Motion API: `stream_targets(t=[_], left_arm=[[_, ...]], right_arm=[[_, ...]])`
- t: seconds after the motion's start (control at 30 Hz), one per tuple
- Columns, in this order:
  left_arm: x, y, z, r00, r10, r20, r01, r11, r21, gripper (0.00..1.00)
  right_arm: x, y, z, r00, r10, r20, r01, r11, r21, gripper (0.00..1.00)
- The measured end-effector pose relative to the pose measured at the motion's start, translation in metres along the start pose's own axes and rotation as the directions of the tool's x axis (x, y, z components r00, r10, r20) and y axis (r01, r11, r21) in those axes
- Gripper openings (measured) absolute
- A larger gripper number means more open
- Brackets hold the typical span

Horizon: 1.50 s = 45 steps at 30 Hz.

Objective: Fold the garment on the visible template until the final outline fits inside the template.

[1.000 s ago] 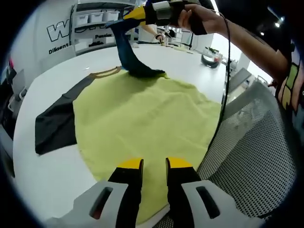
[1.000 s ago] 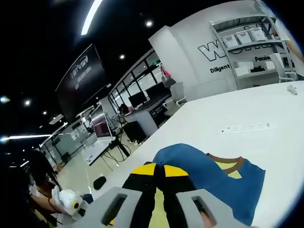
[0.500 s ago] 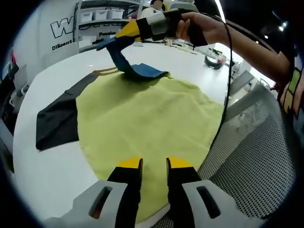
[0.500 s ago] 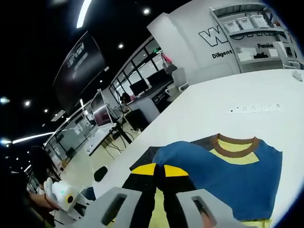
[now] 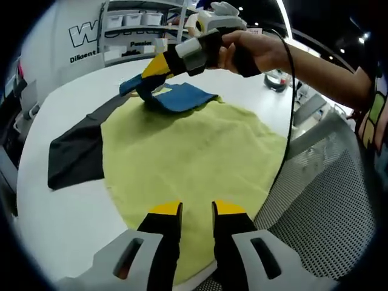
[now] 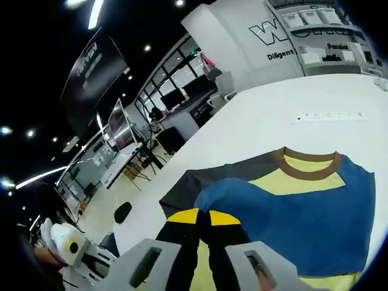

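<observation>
- While spread over the white table [image 5: 66, 206], fills the middle of the left gripper view: shirt [image 5: 194, 151], yellow-green body, dark sleeve [image 5: 76, 154] at centre left, blue sleeve [image 5: 179, 97] at upper centre.
- Seen in the right gripper view too, blue cloth across the lower right, brown collar [image 6: 306, 160] at right of centre.
- No printed template outline to be made out on the table.
- Left gripper [image 5: 197, 212] at bottom centre, jaws slightly apart, holding nothing, hanging over the near hem.
- Right gripper [image 5: 150, 70] at upper centre of the left gripper view, held by a hand [image 5: 251, 51]; jaws pressed together on the blue sleeve, lifting it over the chest.
- Same pinch at the bottom centre of the right gripper view [image 6: 203, 218], blue cloth bunched at the yellow tips.
- Judged soft, light and limp: sags and creases wherever unsupported, slides easily on the smooth table.
- Best taken at edges: sleeve cuff, shoulder seam, hem corners, not the middle of the panel.
- Mesh chair back [image 5: 327, 194] at lower right, close to the hem.
</observation>
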<state>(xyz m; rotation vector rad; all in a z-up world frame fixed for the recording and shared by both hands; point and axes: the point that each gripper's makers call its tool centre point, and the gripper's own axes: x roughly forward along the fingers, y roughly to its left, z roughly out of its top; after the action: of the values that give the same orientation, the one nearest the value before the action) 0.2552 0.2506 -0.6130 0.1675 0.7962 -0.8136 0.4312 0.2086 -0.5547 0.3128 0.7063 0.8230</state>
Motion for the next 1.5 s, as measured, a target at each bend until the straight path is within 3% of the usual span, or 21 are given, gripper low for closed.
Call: stream_targets(t=[0.63, 1.03, 1.13, 1.3, 1.5], left_arm=[[0.000, -0.004, 0.002, 1.000, -0.018, 0.016, 0.018, 0.999, -0.033, 0.12], [0.001, -0.006, 0.001, 1.000, -0.023, 0.010, 0.023, 0.999, -0.041, 0.12], [0.001, -0.007, 0.000, 1.000, -0.028, 0.009, 0.028, 0.999, -0.046, 0.12], [0.002, -0.008, 0.000, 0.999, -0.032, 0.006, 0.032, 0.998, -0.046, 0.13], [0.001, -0.007, 0.000, 1.000, -0.023, 0.006, 0.023, 0.999, -0.049, 0.15]], right_arm=[[0.034, -0.001, -0.037, 0.992, -0.016, -0.122, 0.017, 1.000, 0.001, 0.00], [0.041, -0.001, -0.054, 0.985, -0.014, -0.172, 0.015, 1.000, 0.006, 0.01], [0.043, 0.001, -0.053, 0.987, -0.001, -0.159, 0.002, 1.000, 0.008, 0.08], [0.040, -0.002, -0.047, 0.992, -0.031, -0.120, 0.023, 0.998, -0.062, 0.35], [0.035, -0.007, -0.038, 0.995, -0.065, -0.074, 0.054, 0.989, -0.139, 0.56]])
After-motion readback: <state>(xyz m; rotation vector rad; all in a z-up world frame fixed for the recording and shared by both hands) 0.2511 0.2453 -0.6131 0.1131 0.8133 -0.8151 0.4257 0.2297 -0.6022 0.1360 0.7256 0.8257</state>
